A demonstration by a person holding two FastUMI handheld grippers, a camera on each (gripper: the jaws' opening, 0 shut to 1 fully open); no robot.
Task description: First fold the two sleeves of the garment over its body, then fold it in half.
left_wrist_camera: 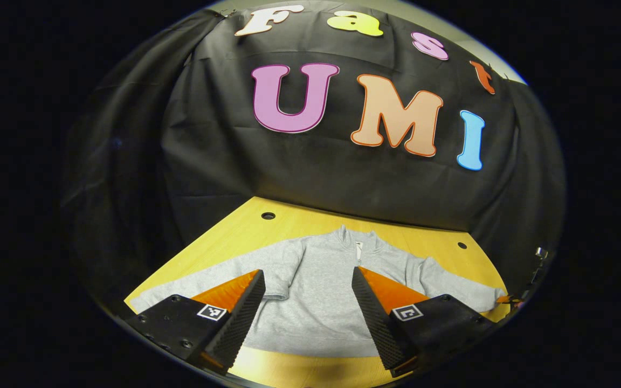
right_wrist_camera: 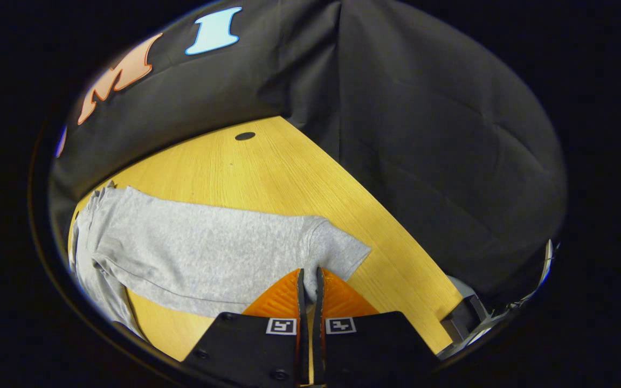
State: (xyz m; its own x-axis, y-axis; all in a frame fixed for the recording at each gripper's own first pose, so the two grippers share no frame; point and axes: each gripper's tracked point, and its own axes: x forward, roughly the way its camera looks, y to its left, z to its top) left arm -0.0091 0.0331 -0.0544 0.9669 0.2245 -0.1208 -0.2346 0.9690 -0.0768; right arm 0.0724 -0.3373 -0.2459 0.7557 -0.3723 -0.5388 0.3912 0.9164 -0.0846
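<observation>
The left gripper (left_wrist_camera: 308,280) hangs with fingers spread wide and holding nothing, above the near hem of a grey sweatshirt (left_wrist_camera: 318,291) spread flat on the yellow tabletop (left_wrist_camera: 289,369). The body lies between its fingers, one sleeve (left_wrist_camera: 208,280) reaching toward the table's left edge, the collar toward the far edge. In the right gripper view, the right gripper (right_wrist_camera: 309,277) is clenched on the cuff end of the other sleeve (right_wrist_camera: 208,245), which lies straight across the tabletop (right_wrist_camera: 267,167), well short of the far edge.
</observation>
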